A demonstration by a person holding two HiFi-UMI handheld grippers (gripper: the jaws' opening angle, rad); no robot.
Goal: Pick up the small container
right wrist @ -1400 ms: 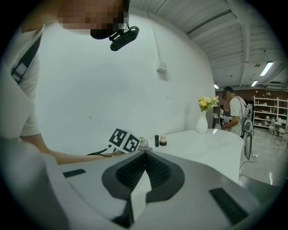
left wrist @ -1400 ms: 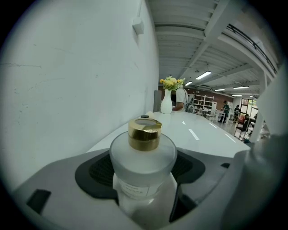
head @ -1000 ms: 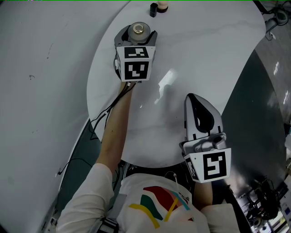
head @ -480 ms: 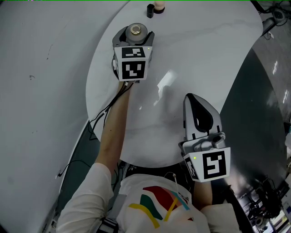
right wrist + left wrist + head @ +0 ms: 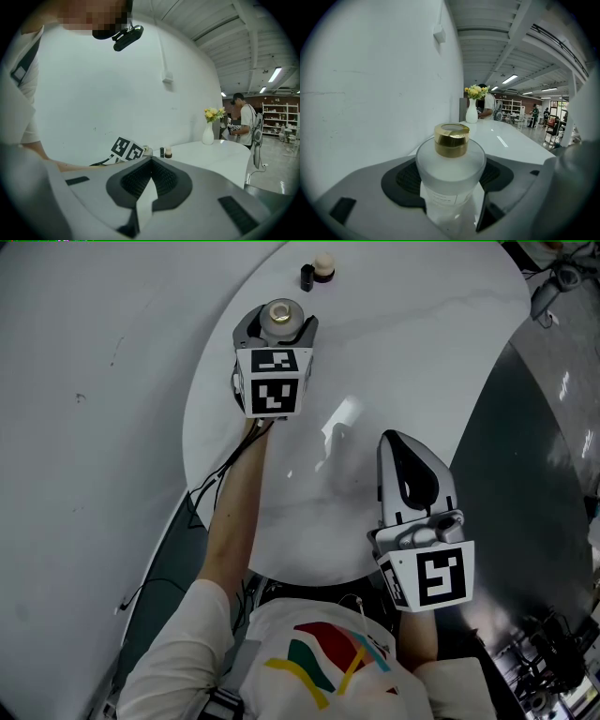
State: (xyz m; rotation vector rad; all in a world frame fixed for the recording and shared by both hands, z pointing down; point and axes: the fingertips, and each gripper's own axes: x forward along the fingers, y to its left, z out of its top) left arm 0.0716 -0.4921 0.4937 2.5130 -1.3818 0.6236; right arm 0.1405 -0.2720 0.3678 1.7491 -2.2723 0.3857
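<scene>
The small container [image 5: 450,171] is a frosted glass bottle with a gold cap. It stands upright between the jaws of my left gripper [image 5: 279,326], which is shut on its body; from above only its cap [image 5: 282,311] shows, over the left part of the round white table [image 5: 412,362]. My right gripper [image 5: 411,457] rests low over the table's near side, jaws shut with nothing between them; its pads [image 5: 161,180] meet at the tip.
Two small items, a dark bottle [image 5: 307,277] and a light-capped one [image 5: 323,266], stand at the table's far edge. A white vase of flowers [image 5: 208,127] stands farther along the table. A person [image 5: 247,123] stands behind it. A white wall lies to the left.
My left gripper with the container has shifted slightly toward the near side and left. The right gripper has stayed where it was.
</scene>
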